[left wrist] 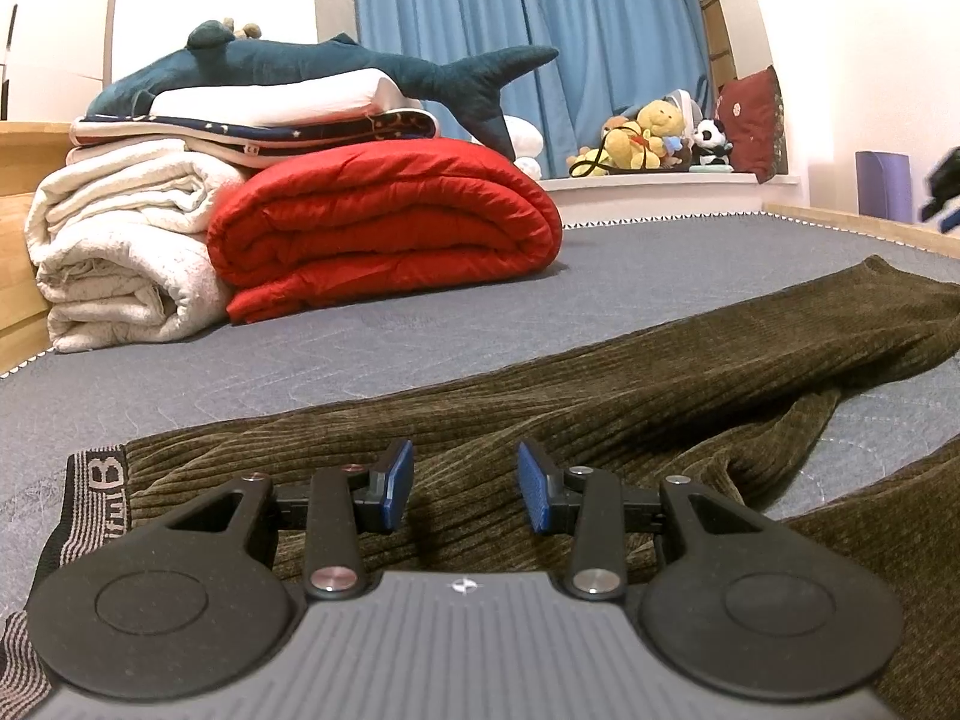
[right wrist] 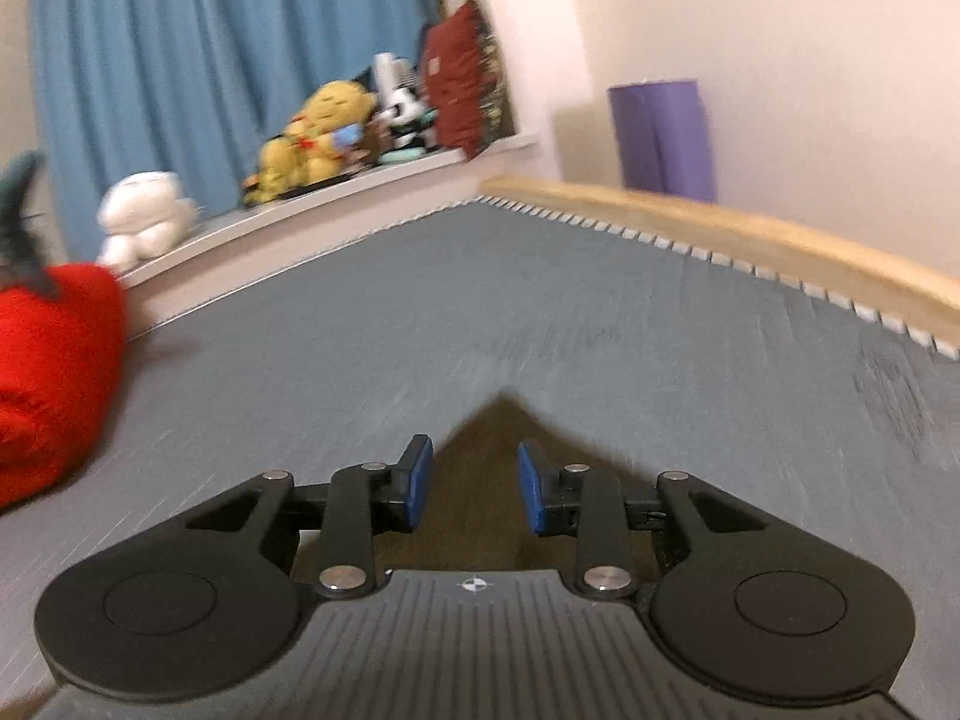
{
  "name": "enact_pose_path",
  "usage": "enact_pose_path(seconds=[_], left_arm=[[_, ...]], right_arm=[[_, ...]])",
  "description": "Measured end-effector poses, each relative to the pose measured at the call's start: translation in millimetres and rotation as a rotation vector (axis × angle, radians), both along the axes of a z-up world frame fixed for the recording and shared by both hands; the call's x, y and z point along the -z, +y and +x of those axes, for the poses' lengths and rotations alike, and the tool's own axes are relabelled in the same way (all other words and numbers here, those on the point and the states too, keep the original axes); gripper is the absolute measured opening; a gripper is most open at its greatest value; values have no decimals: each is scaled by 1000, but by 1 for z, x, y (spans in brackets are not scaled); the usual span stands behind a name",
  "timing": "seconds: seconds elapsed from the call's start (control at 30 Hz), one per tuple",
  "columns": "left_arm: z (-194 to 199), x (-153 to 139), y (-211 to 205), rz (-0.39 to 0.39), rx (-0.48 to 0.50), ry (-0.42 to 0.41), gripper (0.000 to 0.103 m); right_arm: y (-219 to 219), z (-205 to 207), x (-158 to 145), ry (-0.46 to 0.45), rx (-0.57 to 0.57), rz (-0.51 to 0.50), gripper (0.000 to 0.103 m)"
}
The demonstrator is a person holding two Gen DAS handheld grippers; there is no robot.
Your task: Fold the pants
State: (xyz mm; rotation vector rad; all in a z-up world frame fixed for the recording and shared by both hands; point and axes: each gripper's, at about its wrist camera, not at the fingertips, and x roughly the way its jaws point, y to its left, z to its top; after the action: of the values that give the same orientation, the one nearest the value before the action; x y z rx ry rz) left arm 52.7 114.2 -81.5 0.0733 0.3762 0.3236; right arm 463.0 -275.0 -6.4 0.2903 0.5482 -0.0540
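The brown corduroy pants (left wrist: pixel 630 384) are spread flat on the grey mattress (left wrist: pixel 336 336), well in from its far edge, with the striped waistband (left wrist: pixel 90 498) toward the near left corner and one leg running off toward the wooden right edge. No fold is seen in them yet, so the step in hand is judged to be the taking of a first grip.

The left gripper (left wrist: pixel 465 486) is held low over the fabric just beside the waistband, its blue pads parted moderately wide and nothing held between them. The right gripper (right wrist: pixel 475 489) is likewise parted and empty; in its blurred view a pointed corner of brown cloth, probably a leg end, is seen just beyond the pads (right wrist: pixel 420 483).

For the next move, a pinch on cloth by each gripper is judged to be called for, so that one leg can be laid over the other. The folded red quilt (left wrist: pixel 384 228) lies well apart toward the far left corner.
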Motion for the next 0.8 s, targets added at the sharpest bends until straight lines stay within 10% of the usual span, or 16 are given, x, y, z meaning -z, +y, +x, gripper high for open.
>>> enact_pose_path(seconds=[0.23,0.47,0.67,0.73,0.8], left_arm=[[21,-11,6,-62,28,107,41],[50,-49,-42,-82,423,179,42],[99,-16,-65,-15,426,370,43],[106,-13,-68,-15,471,388,42],[107,-15,-68,12,512,392,11]], right_arm=[[-48,-82,20,86,44,84,33],[-111,-35,55,174,146,197,53],[-116,9,77,220,223,215,56],[-115,19,78,218,241,201,42],[-117,26,78,227,245,171,10]])
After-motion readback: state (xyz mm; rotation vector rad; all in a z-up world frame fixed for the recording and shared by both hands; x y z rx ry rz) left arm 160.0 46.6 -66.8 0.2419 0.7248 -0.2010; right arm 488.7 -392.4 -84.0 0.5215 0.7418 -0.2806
